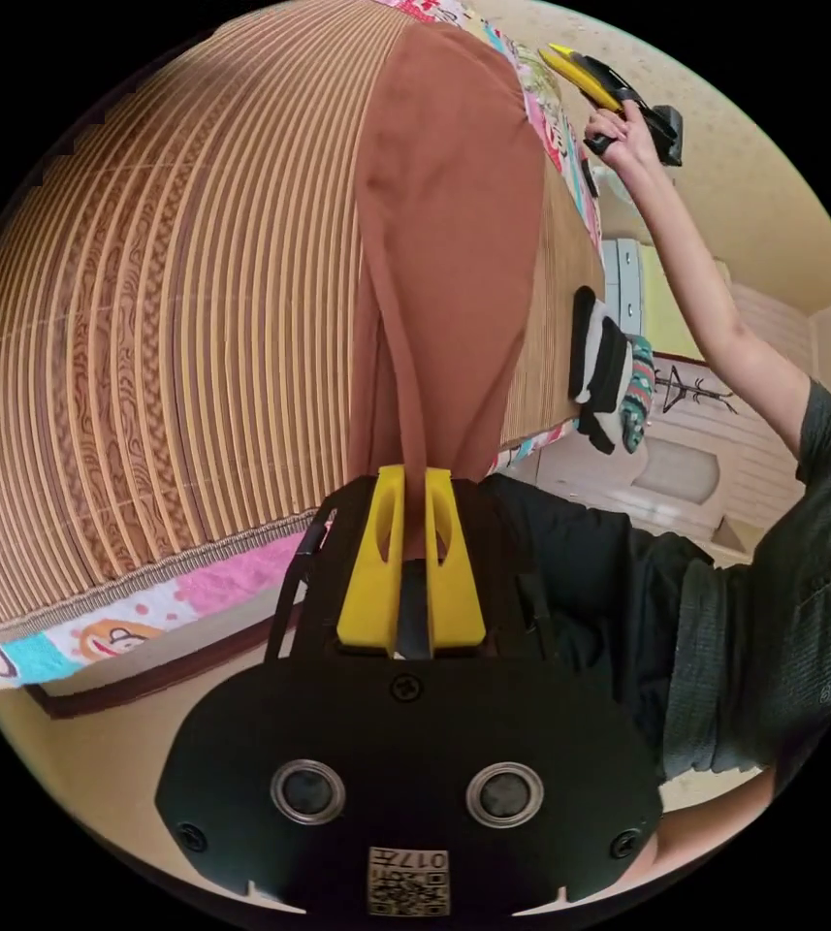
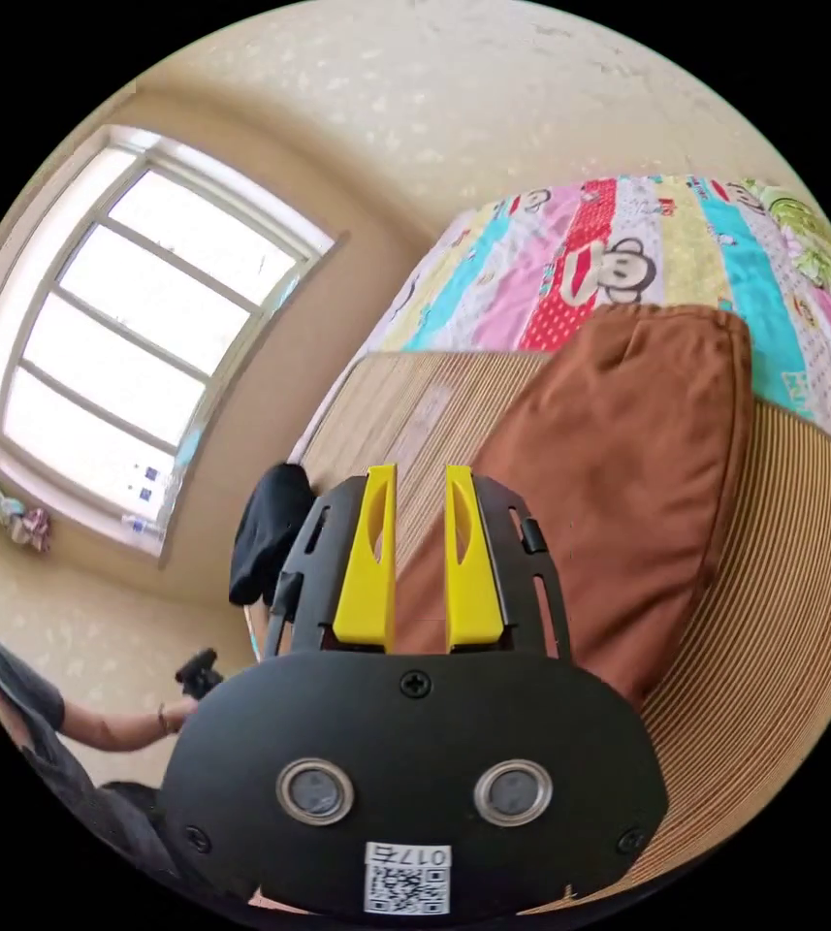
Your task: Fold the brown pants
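Pants (image 1: 444, 252): we are seeing them lying lengthwise on the mat (image 1: 163, 339); soft, light, likely to sag. Left gripper (image 1: 413, 485): we are pinching a hem fold, a sound hold. Right gripper (image 2: 413, 485): we are holding it above the cloth, jaws parted, gripping nothing

text: none legible | tool sticker (image 2: 408, 879): code, digits mirrored, unread

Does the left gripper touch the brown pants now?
Touching. In the left gripper view, the left gripper has both jaws pressed on a fold of the brown pants.
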Tool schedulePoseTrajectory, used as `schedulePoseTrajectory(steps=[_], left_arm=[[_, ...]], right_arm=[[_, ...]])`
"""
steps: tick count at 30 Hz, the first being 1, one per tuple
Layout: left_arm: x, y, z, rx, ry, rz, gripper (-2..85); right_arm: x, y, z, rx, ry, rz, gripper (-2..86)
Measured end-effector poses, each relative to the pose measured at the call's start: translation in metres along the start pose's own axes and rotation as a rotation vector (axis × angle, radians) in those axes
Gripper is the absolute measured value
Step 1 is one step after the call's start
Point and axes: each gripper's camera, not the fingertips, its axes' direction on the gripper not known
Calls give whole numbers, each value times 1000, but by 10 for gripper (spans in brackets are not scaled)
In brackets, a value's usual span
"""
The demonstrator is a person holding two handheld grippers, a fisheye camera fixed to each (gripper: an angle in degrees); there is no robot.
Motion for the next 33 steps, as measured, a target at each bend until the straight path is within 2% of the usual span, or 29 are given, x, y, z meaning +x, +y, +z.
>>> schedulePoseTrajectory(steps=[3, 5, 8, 11, 13, 16, 20, 24, 29, 33], left_arm=[[8, -8, -15, -70, 36, 81, 24], [15, -9, -27, -94, 57, 103, 14], [19, -12, -49, -117, 107, 85, 4], [12, -17, -65, -146, 239, 35, -3], [-3, -23, -70, -213, 450, -52, -6], [-7, -26, -85, -238, 607, -104, -7], [3, -30, -106, -266, 570, -123, -8], [11, -29, -122, -272, 622, -160, -8], [29, -25, -143, -272, 659, -165, -8], [61, -23, -169, -261, 728, -55, -8]], right_arm=[[-25, 116, 9, -238, -16, -59, 80], [-34, 219, 0, -377, -42, 17, 84], [-46, 335, -28, -412, -95, 243, 83], [-77, 414, -47, -363, -189, 392, 83], [-97, 440, -39, -388, -182, 436, 87], [-121, 450, -33, -377, -109, 495, 92], [-145, 425, -22, -386, -124, 368, 75], [-140, 397, -37, -437, -158, 386, 43], [-185, 361, -111, -369, -192, 283, 32], [-216, 335, -182, -282, -237, 260, 31]])
